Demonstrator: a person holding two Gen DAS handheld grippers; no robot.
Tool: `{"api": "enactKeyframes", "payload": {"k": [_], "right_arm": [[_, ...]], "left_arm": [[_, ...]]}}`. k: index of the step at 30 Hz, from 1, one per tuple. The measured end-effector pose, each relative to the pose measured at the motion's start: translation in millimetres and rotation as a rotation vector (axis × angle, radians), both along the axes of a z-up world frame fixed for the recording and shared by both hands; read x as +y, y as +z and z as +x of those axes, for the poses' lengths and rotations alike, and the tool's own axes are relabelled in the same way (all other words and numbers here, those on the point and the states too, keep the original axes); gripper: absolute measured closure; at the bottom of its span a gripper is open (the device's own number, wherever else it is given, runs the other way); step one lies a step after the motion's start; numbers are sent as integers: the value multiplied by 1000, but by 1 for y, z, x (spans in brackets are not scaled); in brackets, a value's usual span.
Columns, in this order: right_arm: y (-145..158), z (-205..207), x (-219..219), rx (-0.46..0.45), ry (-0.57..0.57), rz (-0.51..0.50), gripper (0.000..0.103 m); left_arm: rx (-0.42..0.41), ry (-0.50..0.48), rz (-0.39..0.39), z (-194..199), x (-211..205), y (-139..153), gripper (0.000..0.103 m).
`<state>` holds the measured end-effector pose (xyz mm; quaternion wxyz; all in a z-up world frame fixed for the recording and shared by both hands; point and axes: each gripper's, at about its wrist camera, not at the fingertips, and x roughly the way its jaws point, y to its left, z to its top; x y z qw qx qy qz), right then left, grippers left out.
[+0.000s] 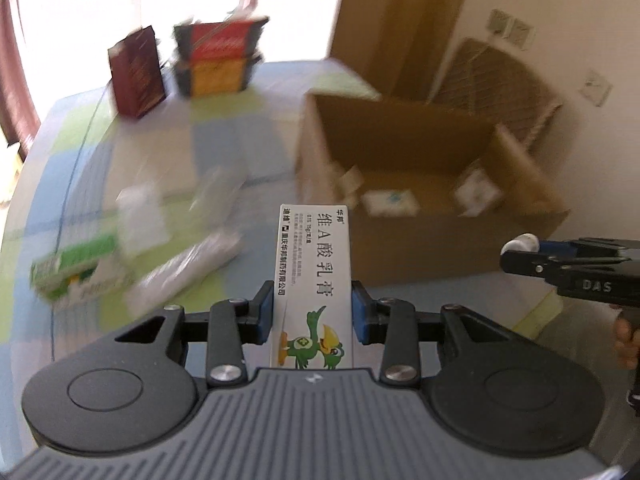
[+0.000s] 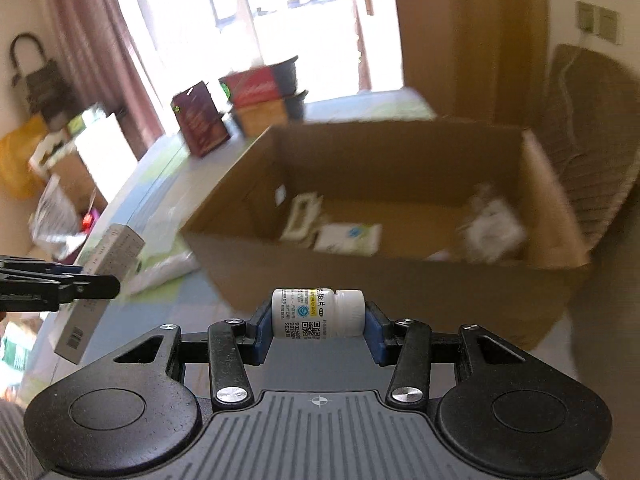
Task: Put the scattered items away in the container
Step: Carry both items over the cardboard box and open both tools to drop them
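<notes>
- Two loads carried at once, one per gripper, both short of the cardboard box [image 1: 400, 136].
- Left gripper [image 1: 313, 312]: blue pads [image 1: 264, 306] pressed against the long sides of a white ointment carton [image 1: 313, 276], long axis pointing forward along the fingers, far end reaching toward the middle of the frame.
- Right gripper [image 2: 319, 320]: clamped end to end on a small white pill bottle [image 2: 318, 312], long axis lying crosswise between the pads, cap toward the right of the frame.
- Box ahead and to the upper right in the left wrist view, near wall just beyond the carton tip; in the right wrist view dead ahead and above centre, near wall directly behind the bottle.
- Judged from that: right side squarer to the opening, left needing a swing rightward; both loads below the rim line in the frames, so likely a lift before release.
- Already inside the box: several white packets [image 2: 348, 238], blurred.
- Left on the checked tablecloth [image 1: 224, 120], at the left of the left wrist frame: a green-and-white box [image 1: 76, 268], a wrapped silvery roll [image 1: 188, 268], pale sachets [image 1: 142, 216], all smeared by motion.
- Risk, as a guess: crossing paths, since each gripper shows at the edge of the other's view, close alongside.
</notes>
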<state>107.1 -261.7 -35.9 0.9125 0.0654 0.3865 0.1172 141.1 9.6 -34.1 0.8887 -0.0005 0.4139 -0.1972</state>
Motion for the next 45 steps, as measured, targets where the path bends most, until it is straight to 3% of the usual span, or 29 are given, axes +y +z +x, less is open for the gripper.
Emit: {"api": "enactKeyframes", "payload": {"k": [7,14,21,30,39,45], "right_arm": [[27,14,-55,-71,-78,-5,54],[31,48,-86,-33,-57,-77,54],[11,74,-101,63,-48,-114,54],[-22,96,-92,169,-4,-176,54],[-43,117,-80,276,61,-294,54],[-44,126,-76,327,88,-312,54]], "left_arm": [[-81,-113,-16,30,-58,41,70],[-98,-148,1,78,-105,50,70],[-70,-115,32,108,-124,40,70],[6,-67,74,131,-131,7,70],[84,-109,210,143,-142,-29,70],[122,-136,260,149,-147,-42,70]]}}
